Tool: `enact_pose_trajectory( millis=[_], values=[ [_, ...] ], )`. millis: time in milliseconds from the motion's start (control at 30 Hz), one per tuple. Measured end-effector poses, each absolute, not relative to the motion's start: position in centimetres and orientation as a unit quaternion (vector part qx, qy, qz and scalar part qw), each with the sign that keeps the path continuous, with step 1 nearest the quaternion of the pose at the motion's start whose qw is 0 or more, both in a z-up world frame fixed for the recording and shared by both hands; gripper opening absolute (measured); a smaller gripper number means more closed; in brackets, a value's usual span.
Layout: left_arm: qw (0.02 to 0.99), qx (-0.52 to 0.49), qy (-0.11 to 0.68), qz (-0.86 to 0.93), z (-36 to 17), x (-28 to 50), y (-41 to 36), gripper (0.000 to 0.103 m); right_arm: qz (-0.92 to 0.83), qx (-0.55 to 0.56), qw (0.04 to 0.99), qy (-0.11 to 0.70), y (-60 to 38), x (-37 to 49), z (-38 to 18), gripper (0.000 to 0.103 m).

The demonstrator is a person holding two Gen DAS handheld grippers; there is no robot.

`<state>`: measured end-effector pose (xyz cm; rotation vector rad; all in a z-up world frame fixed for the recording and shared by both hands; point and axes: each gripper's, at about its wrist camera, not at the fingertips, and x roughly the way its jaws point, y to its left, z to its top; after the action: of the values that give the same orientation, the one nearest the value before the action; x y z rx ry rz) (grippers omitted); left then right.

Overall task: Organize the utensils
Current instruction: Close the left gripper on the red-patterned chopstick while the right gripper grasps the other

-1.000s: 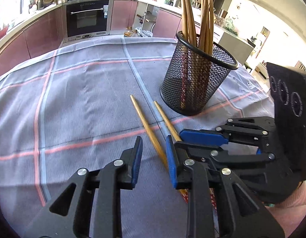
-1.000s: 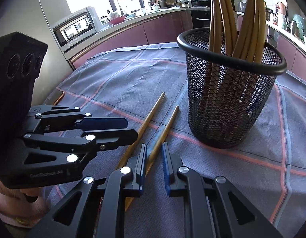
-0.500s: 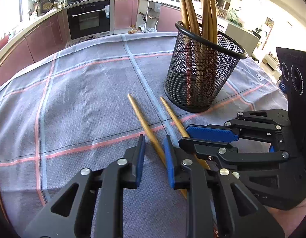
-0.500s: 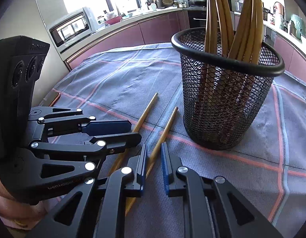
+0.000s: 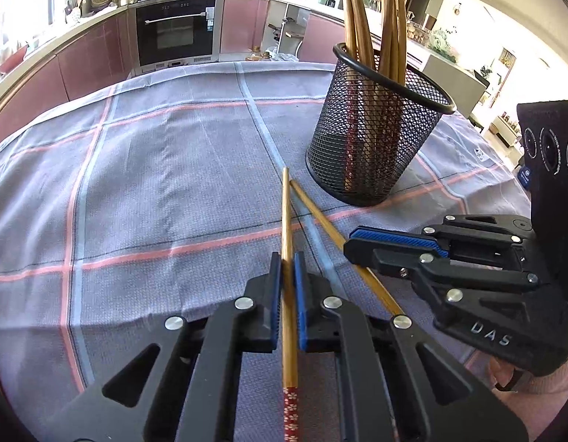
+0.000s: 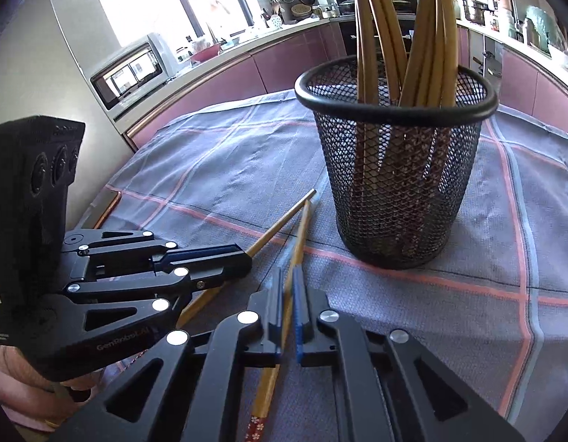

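**Both Grippers Clamped on One Chopstick Each**

Left gripper (image 5: 287, 269): the jaws have just been closing and now press on both sides of a bamboo chopstick (image 5: 286, 228). The shaft runs straight forward between the blue pads. Its red patterned end projects rearward under the gripper body; its plain tip points toward the mesh holder (image 5: 372, 140).

Right gripper (image 6: 289, 283): the jaws have just been closing and are now pinched on the second chopstick (image 6: 302, 228). The red patterned end likewise sits behind the pads, below the gripper body.

Chopstick position: the two forward tips meet just beside the base of the holder, forming a narrow V. Whether the tips rest on the cloth or are lifted clear cannot be told.

Mesh holder: a black wire cup standing upright on the counter, which is covered by a grey checked cloth (image 5: 155, 184) with pink and pale blue lines. Several more bamboo chopsticks (image 6: 405, 37) stand inside it, splayed outward above the rim.

The two grippers sit side by side, near each other.
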<state>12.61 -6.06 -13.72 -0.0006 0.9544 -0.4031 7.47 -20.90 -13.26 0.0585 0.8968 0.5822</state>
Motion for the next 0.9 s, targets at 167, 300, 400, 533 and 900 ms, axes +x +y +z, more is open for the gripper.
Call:
enact_pose_trajectory(
  millis=[167,300,400,533,900],
  values=[
    [0.866,0.007,0.46,-0.197,-13.8,12.3,-6.2,0.008,0.264,0.018,0.864,0.429,-20.7,7.5,-13.2,0.007],
    [0.866,0.019,0.459,-0.196,-13.8,12.1,-6.5,0.008,0.254,0.005,0.863,0.437,-20.4,7.5,-13.6,0.011],
    [0.867,0.025,0.458,-0.197,-13.8,12.0,-6.7,0.009,0.252,-0.002,0.864,0.435,-20.2,7.5,-13.7,0.011],
    [0.867,0.025,0.458,-0.196,-13.8,12.0,-6.7,0.009,0.251,0.011,0.866,0.433,-20.4,7.7,-13.9,0.007],
    [0.867,0.027,0.458,-0.196,-13.7,12.2,-6.7,0.008,0.279,0.023,0.862,0.424,-20.5,7.3,-13.3,0.005]
  ],
)
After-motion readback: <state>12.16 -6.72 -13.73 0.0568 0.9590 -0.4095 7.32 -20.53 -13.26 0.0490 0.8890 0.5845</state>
